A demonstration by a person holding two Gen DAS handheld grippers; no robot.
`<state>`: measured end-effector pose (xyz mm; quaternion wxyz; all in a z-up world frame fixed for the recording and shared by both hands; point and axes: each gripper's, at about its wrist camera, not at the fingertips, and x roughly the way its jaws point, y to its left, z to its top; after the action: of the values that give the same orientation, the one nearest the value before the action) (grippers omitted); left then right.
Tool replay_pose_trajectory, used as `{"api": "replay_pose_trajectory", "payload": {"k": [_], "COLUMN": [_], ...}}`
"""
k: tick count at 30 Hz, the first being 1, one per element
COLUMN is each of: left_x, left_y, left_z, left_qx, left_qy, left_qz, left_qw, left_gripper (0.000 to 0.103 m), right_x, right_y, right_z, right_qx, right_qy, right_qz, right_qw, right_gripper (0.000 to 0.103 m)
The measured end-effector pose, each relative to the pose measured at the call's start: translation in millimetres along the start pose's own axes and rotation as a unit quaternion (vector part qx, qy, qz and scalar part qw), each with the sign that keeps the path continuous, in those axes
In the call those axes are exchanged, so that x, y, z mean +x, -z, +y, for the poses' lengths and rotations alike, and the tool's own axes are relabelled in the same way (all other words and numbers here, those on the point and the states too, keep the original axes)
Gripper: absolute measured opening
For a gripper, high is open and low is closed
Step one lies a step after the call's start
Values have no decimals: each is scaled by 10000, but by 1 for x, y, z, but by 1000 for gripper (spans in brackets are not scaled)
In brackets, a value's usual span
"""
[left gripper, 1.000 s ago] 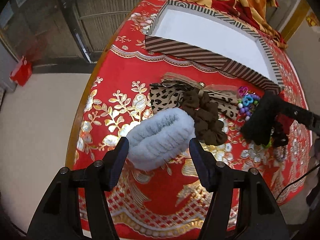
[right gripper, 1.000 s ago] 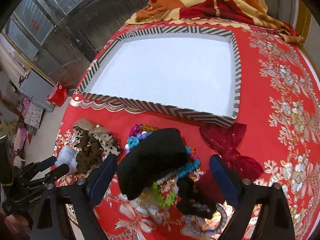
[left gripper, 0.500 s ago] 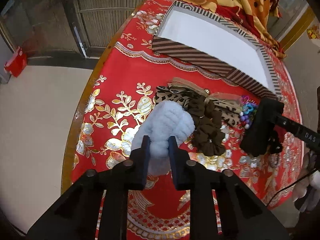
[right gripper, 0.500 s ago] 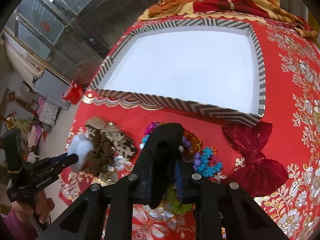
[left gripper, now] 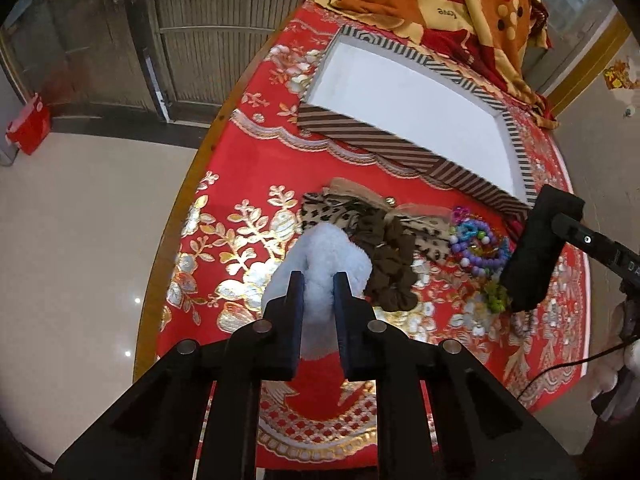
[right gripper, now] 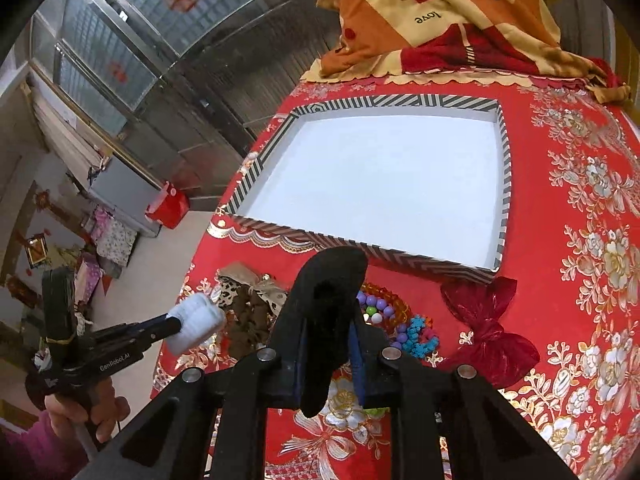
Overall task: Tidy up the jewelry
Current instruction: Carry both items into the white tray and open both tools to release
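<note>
Left gripper (left gripper: 316,294) clenched on pale-blue fluffy scrunchie (left gripper: 320,264), lifted above near-left tablecloth (left gripper: 224,184). Right gripper (right gripper: 328,340) clamped on black plush scrunchie (right gripper: 332,280), near striped box (right gripper: 503,184). Both judged light, soft, compressible; mid-band pinch suffices, slippage unlikely.

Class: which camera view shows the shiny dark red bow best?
The right wrist view: the shiny dark red bow lies whole on the red tablecloth, near the striped tray's corner. In the left wrist view it is almost entirely hidden behind the right gripper's black fuzzy piece.
</note>
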<state>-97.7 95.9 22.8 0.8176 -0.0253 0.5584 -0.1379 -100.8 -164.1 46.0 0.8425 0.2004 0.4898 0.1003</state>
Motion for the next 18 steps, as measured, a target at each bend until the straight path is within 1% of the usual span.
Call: {"api": "replay_pose_trajectory", "payload": {"k": [4,8,14,18], "left_x": [-15,-26,-24,-11], "left_y": [-15,-38,-79,-117], "left_z": [-6,-15,-23,-28], "left_qx": [-64,-5,0,-63], "left_qy": [203,266,343,375], "left_qz": [-189,-437,-656,-773], "left_qw": [9996,9987,9973,9963], "left_gripper": [12,12,12,12], "right_x": [-9,-13,-3,11], "right_y": [-12,-27,-50,-69], "right_z": [2,4,6,8], "right_qx": [-9,-50,-46,-73], "right_qy": [-57,21,49,71], "right_qz": [-130,-259,-273,-242], "right_qw": [9999,9997,9996,9997], "right_gripper": [17,17,17,17]}}
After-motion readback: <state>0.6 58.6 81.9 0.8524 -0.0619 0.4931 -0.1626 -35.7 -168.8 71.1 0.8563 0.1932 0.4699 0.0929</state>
